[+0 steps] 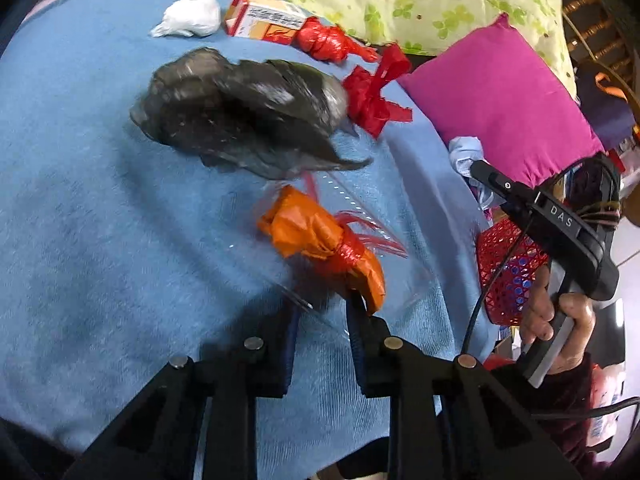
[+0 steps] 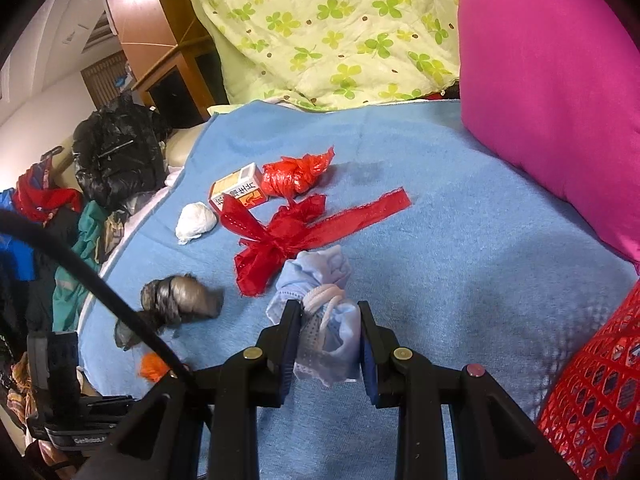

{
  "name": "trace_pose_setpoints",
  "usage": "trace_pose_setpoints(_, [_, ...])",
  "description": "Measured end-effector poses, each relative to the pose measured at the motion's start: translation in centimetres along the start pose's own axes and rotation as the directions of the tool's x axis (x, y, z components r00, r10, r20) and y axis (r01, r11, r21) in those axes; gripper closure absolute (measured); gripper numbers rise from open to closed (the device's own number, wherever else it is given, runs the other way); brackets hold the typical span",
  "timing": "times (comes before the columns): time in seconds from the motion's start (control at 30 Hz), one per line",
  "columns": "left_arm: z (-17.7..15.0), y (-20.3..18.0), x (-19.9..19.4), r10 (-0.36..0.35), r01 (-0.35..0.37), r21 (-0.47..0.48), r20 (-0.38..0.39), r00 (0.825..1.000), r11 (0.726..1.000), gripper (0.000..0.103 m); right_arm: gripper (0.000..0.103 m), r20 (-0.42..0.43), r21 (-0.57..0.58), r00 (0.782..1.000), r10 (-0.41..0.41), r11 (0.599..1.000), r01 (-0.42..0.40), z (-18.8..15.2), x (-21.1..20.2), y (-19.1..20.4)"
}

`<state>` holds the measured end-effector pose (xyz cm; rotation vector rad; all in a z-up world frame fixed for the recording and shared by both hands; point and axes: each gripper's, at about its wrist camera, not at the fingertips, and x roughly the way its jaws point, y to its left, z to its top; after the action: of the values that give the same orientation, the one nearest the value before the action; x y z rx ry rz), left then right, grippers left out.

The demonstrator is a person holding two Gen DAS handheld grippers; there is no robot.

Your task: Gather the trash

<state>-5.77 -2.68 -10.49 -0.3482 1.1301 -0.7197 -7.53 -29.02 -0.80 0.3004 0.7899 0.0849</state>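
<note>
Trash lies on a blue towel [image 1: 80,200]. My left gripper [image 1: 322,304] has an orange wrapper [image 1: 320,232] with clear plastic between its jaws; the grip looks shut on it. A grey crumpled bag [image 1: 240,116], red ribbon [image 1: 372,96], red wad [image 1: 324,40], orange-white box [image 1: 260,20] and white wad [image 1: 192,14] lie beyond. My right gripper [image 2: 330,312] is shut on a light-blue face mask [image 2: 324,320] tied with its white loop. The red ribbon [image 2: 288,232], box [image 2: 238,192], red wad [image 2: 292,174], white wad [image 2: 196,220] and grey bag [image 2: 180,300] lie ahead of it.
A red mesh basket [image 2: 592,392] stands at the right; it also shows in the left wrist view [image 1: 508,272]. A magenta pillow [image 2: 552,92] and a green clover quilt [image 2: 328,28] border the towel. Dark clothes [image 2: 112,152] are piled at the left.
</note>
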Motion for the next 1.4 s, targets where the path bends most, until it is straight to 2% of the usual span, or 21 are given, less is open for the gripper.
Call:
trace_pose_setpoints(0.13, [0.1, 1.4, -0.7, -0.031, 0.03, -0.084, -0.011, 0.999, 0.996, 0.076, 0.074, 0.016, -0.003, 1.0, 0.007, 1.0, -0.007, 0.2, -0.4, 0.2])
trace_pose_setpoints(0.3, [1.1, 2.0, -1.5, -0.011, 0.013, -0.114, 0.014, 1.0, 0.993, 0.067, 0.074, 0.031, 0.007, 0.999, 0.013, 1.0, -0.013, 0.3, -0.9, -0.2])
trace_pose_setpoints(0.47, [6.8, 1.4, -1.4, 0.019, -0.015, -0.074, 0.054, 0.998, 0.997, 0.065, 0.074, 0.039, 0.016, 0.999, 0.01, 1.0, -0.011, 0.3, -1.0, -0.5])
trace_pose_setpoints(0.57, [11.8, 0.5, -2.8, 0.045, -0.04, -0.038, 0.136, 0.99, 0.998, 0.064, 0.074, 0.051, 0.032, 0.999, 0.007, 0.999, -0.009, 0.5, -1.2, -0.6])
trace_pose_setpoints(0.63, [13.3, -0.1, -4.6, 0.054, -0.053, -0.01, 0.185, 0.981, 0.999, 0.056, 0.074, 0.055, 0.041, 0.998, 0.015, 0.999, -0.018, 0.6, -1.2, -0.8])
trace_pose_setpoints(0.67, [13.4, -0.2, -5.3, 0.071, -0.076, 0.013, 0.2, 0.977, 0.997, 0.045, 0.074, 0.055, 0.042, 0.998, 0.018, 0.999, -0.02, 0.6, -1.2, -0.8])
trace_pose_setpoints(0.7, [13.4, -0.2, -5.6, 0.09, -0.099, 0.031, 0.21, 0.974, 0.995, 0.039, 0.074, 0.053, 0.04, 0.998, 0.02, 0.999, -0.022, 0.6, -1.2, -0.9])
trace_pose_setpoints(0.73, [13.1, 0.1, -6.3, 0.139, -0.156, 0.056, 0.228, 0.964, 0.986, 0.033, 0.074, 0.05, 0.038, 0.999, 0.021, 0.999, -0.023, 0.7, -1.1, -0.9])
trace_pose_setpoints(0.8, [12.9, 1.3, -6.5, 0.19, -0.207, 0.053, 0.223, 0.956, 0.977, 0.033, 0.074, 0.044, 0.035, 0.999, 0.024, 0.999, -0.025, 0.7, -1.0, -0.8])
trace_pose_setpoints(0.93, [12.2, 4.6, -6.9, 0.23, -0.221, -0.066, 0.182, 0.956, 0.973, 0.033, 0.074, 0.054, 0.025, 0.998, 0.033, 0.999, -0.035, 0.7, -1.2, -0.4])
trace_pose_setpoints(1.1, [8.3, 2.3, -5.1, 0.185, -0.189, 0.031, 0.096, 0.978, 0.982, 0.033, 0.074, 0.058, 0.035, 0.998, 0.031, 0.999, -0.033, 0.7, -1.3, -0.8])
trace_pose_setpoints(1.17, [7.0, 1.5, -4.4, 0.171, -0.173, 0.03, 0.064, 0.983, 0.984, 0.033, 0.074, 0.056, 0.047, 0.998, 0.03, 0.998, -0.033, 0.7, -1.3, -1.1])
trace_pose_setpoints(1.3, [5.3, -1.6, -4.3, 0.122, -0.124, 0.036, 0.054, 0.991, 0.992, 0.033, 0.074, 0.058, 0.039, 0.998, 0.031, 0.999, -0.034, 0.6, -1.4, -1.1])
trace_pose_setpoints(1.4, [4.7, -4.1, -4.1, 0.13, -0.133, 0.077, 0.046, 0.99, 0.988, 0.03, 0.074, 0.06, 0.041, 0.998, 0.029, 0.999, -0.031, 0.6, -1.5, -1.2])
